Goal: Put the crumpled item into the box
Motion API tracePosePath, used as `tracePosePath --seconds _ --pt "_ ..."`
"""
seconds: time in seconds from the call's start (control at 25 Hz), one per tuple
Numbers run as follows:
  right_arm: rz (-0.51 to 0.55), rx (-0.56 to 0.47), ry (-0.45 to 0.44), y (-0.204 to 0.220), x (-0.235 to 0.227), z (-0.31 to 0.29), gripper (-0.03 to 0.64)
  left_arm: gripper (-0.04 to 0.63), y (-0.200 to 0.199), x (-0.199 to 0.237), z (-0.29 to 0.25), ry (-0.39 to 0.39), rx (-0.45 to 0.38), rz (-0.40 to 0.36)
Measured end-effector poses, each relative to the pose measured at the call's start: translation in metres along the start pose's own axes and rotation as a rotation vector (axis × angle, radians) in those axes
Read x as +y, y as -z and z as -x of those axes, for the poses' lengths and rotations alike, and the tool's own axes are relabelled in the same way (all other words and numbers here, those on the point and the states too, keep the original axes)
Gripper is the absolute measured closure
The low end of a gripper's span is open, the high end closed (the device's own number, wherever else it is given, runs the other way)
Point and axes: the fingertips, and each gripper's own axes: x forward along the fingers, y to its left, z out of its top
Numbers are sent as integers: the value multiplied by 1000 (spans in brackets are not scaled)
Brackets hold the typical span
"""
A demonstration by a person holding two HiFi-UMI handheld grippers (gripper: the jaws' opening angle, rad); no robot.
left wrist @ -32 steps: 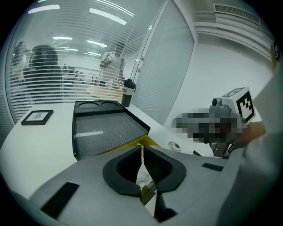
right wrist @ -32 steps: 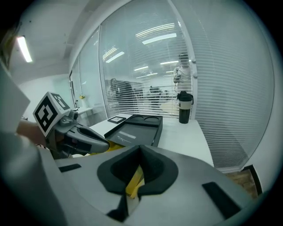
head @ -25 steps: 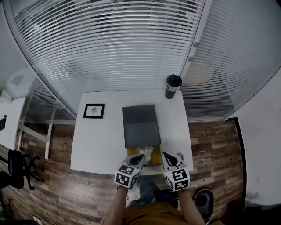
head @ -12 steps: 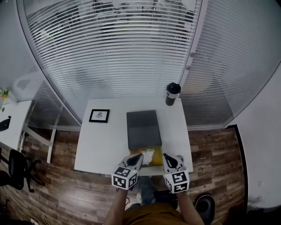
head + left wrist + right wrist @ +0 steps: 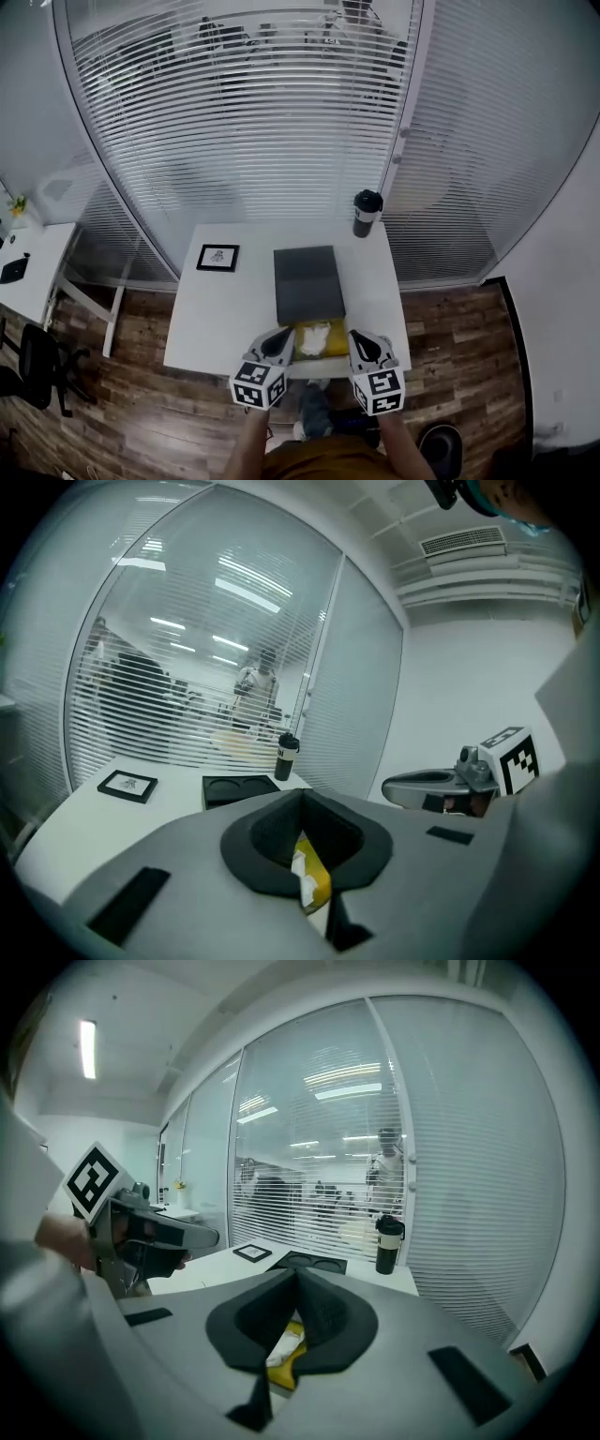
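White tabletop (image 5: pixel 225 309) is filling mid-frame; crumpled item (image 5: pixel 314 336) is lying inside yellow box (image 5: pixel 335 347) at lower centre, between left gripper (image 5: pixel 284 335) and right gripper (image 5: pixel 356 337), both hovering pressed together, empty, equally near.

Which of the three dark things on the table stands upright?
The black cup at the far right corner; the grey tray and the small framed picture lie flat.

Pair, hand-held two-jaw tools, grey moulded plastic: left gripper (image 5: pixel 280 336) and right gripper (image 5: pixel 359 340). Each has matt black contoured jaw pads (image 5: pixel 262 841) and carries a white cube printed with black square markers (image 5: pixel 256 388). Wearer's clothing: mustard-brown garment (image 5: pixel 319 461).
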Motion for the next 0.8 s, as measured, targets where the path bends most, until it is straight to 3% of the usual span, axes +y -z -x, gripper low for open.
tracePosePath --seconds 0.8 --pt "4 16 12 4 1 6 604 572 -2 0 7 -16 -21 -21"
